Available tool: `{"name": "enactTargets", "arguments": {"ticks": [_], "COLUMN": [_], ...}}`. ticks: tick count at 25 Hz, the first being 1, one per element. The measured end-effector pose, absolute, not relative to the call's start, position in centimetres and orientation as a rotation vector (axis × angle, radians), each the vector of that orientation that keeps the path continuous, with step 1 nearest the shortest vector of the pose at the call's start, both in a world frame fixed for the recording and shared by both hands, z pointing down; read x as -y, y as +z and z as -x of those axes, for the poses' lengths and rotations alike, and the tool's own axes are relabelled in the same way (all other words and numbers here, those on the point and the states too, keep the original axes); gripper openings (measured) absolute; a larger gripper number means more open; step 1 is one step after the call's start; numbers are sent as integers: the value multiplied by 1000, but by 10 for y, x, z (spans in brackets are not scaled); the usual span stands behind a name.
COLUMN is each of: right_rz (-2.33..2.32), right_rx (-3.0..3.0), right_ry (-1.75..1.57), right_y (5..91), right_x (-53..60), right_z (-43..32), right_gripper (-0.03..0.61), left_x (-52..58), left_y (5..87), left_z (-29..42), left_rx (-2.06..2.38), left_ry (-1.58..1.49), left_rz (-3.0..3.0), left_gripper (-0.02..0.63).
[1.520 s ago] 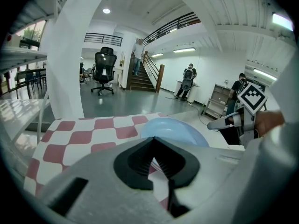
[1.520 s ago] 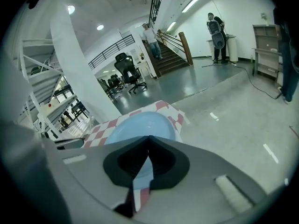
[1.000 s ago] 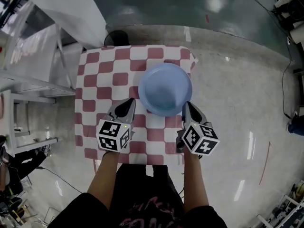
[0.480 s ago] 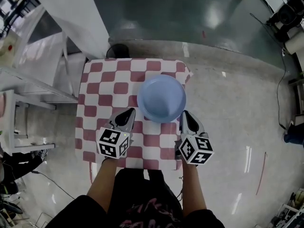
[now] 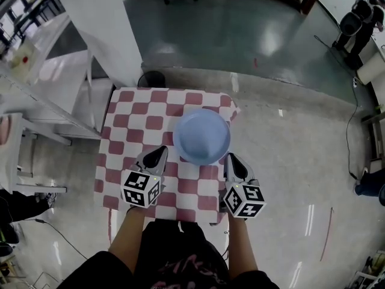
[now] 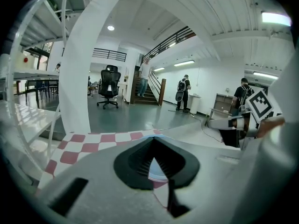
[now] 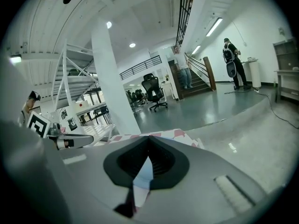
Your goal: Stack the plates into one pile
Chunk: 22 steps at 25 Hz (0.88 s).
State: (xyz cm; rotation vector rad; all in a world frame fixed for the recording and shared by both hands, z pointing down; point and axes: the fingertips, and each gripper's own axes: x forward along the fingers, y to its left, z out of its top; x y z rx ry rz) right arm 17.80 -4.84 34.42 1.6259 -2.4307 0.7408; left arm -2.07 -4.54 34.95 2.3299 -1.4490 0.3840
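Change since the earlier frame: both grippers have drawn back from the blue rim toward the near edge of the table and lifted. The table fills less of the head view, with more floor around it. The pile has kept its place on the cloth.

Item, left: left gripper [image 5: 157, 154]. Claw pressed together, nothing between the pads; its own view shows only a sliver of blue and checks past the closed tips. Poised over the near-left squares of the checked cloth [image 5: 126, 131], apart from the pile.

Item, centre: pile of plates [image 5: 201, 136]. Pale blue and round, seen from above as a single disc, right of the table's middle. The number of plates in it cannot be told. No other plate lies loose on the cloth.

Item, right: right gripper [image 5: 233, 162]. Claw likewise closed on nothing. Hovers just beside the pile's near-right rim, close to the table's right edge, not touching.

Step in hand, as judged: stacking looks complete and a clean withdrawal remains. To do it well, carry both closed claws up and toward the body, not sideways. The right one sits close to the rim, and a brush there could slide the top plate toward the nearby table edge
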Motion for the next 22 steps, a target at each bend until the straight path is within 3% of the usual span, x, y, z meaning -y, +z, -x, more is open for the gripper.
{"name": "enactTargets", "arguments": {"ticks": [22], "right_rz": [-1614], "right_rx": [2576], "right_ry": [478], "right_y": [266], "right_x": [29], "right_z": [-178], "right_gripper": [9], "left_x": [22], "left_y": [277], "left_z": [22], "left_rx": [1537], "left_ry": [258], "left_rz": [-2424], "left_gripper": [-3]}}
